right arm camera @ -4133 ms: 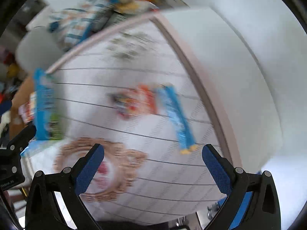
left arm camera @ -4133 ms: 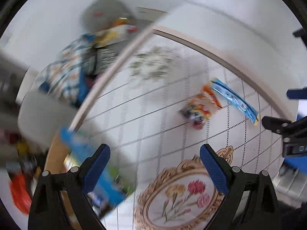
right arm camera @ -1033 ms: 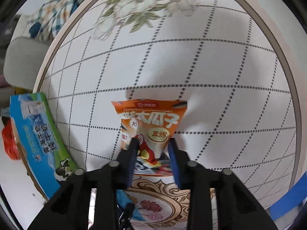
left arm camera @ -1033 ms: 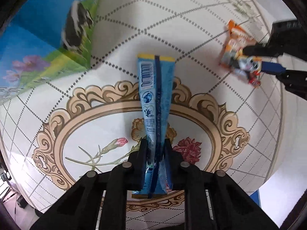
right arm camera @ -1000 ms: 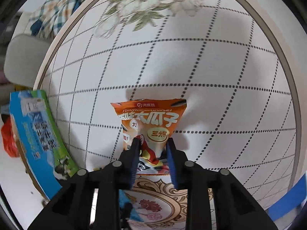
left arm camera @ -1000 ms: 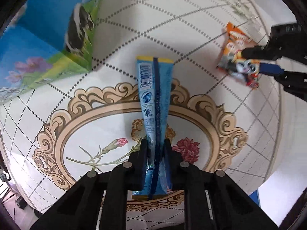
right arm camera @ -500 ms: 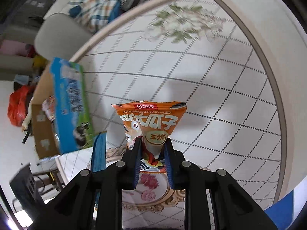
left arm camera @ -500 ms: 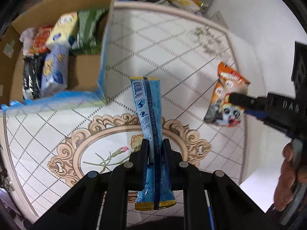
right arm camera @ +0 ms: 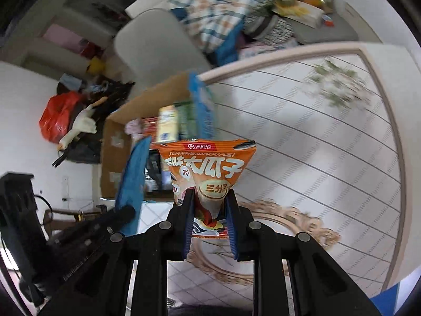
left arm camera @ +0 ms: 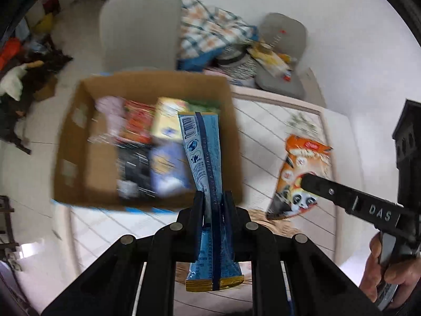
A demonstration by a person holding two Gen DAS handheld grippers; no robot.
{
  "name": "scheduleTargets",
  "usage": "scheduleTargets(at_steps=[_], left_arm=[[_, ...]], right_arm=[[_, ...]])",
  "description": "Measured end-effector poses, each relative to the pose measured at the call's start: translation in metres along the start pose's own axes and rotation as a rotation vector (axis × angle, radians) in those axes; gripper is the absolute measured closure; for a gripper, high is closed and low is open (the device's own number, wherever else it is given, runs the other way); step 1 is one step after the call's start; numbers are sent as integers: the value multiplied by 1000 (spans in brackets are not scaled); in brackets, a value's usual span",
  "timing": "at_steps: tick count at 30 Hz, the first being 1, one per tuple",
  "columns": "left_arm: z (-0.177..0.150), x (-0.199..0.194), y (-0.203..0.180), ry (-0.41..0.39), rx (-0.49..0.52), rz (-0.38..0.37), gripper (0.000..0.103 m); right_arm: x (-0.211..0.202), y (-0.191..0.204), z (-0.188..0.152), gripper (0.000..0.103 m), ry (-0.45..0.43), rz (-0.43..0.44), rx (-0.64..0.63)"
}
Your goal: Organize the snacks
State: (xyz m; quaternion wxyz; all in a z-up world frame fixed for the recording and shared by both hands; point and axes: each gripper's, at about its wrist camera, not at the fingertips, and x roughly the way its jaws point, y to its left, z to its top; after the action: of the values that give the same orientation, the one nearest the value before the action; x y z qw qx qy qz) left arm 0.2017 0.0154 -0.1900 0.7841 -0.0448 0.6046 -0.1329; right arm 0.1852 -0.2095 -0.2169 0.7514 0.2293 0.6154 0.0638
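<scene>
Above the near edge of the cardboard box (left arm camera: 147, 142), in the left wrist view, the left tongs (left arm camera: 212, 205) are pinched tight on a long blue snack packet (left arm camera: 204, 163), gripped low on its length so that most of it stands up ahead of the fingers and a short tail with a yellow hem hangs below; held this way, the free end can be tipped over the box wall and let fall inside. The box sits at the edge of the patterned worktop (left arm camera: 265, 137) and already holds several packets, blurred here, so it reads as the place where the snacks are being gathered. To the right, the right tongs (left arm camera: 305, 181) carry an orange seed packet (left arm camera: 302, 173) clear of the worktop, and a hand (left arm camera: 381, 271) grips the handle. In the right wrist view, the right tongs (right arm camera: 209, 205) are closed on the orange seed packet (right arm camera: 210, 166) near its lower part, crumpling it inward, with its printed top spread wide and upright. The cardboard box (right arm camera: 115, 142) lies beyond and to the left, its open top facing this way, and the blue snack packet (right arm camera: 133, 179) rises at the left in the left tongs (right arm camera: 123, 213), nearer the box. Both packets seem to be in transit toward the box, neither yet released.
</scene>
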Motion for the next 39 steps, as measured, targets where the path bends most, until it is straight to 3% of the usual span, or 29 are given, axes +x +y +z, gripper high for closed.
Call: scheduleTargets(at_steps=[5, 9, 14, 21, 25, 28, 31, 34, 35, 39], left_arm=[[33, 5, 69, 5, -40, 80, 91], [52, 27, 110, 46, -65, 115, 91], [60, 60, 144, 103, -88, 148, 91], [57, 86, 163, 168, -95, 153, 90], [49, 88, 163, 213, -81, 176, 79], [43, 87, 163, 223, -81, 170, 76], [38, 83, 166, 223, -94, 153, 62], [32, 78, 166, 197, -91, 163, 13], [30, 78, 163, 196, -79, 166, 8], [21, 88, 159, 225, -54, 213, 8]], right_arm=[[46, 56, 17, 79, 33, -49, -58], [88, 77, 25, 79, 85, -115, -85], [131, 88, 31, 79, 149, -212, -118], [164, 85, 36, 76, 224, -270, -105], [165, 85, 36, 40, 213, -278, -94], [163, 91, 34, 37, 206, -265, -91], [161, 102, 29, 33, 203, -270, -111], [160, 112, 23, 9, 190, -289, -143], [159, 115, 21, 8, 184, -288, -148], [159, 122, 13, 8, 186, -284, -156]])
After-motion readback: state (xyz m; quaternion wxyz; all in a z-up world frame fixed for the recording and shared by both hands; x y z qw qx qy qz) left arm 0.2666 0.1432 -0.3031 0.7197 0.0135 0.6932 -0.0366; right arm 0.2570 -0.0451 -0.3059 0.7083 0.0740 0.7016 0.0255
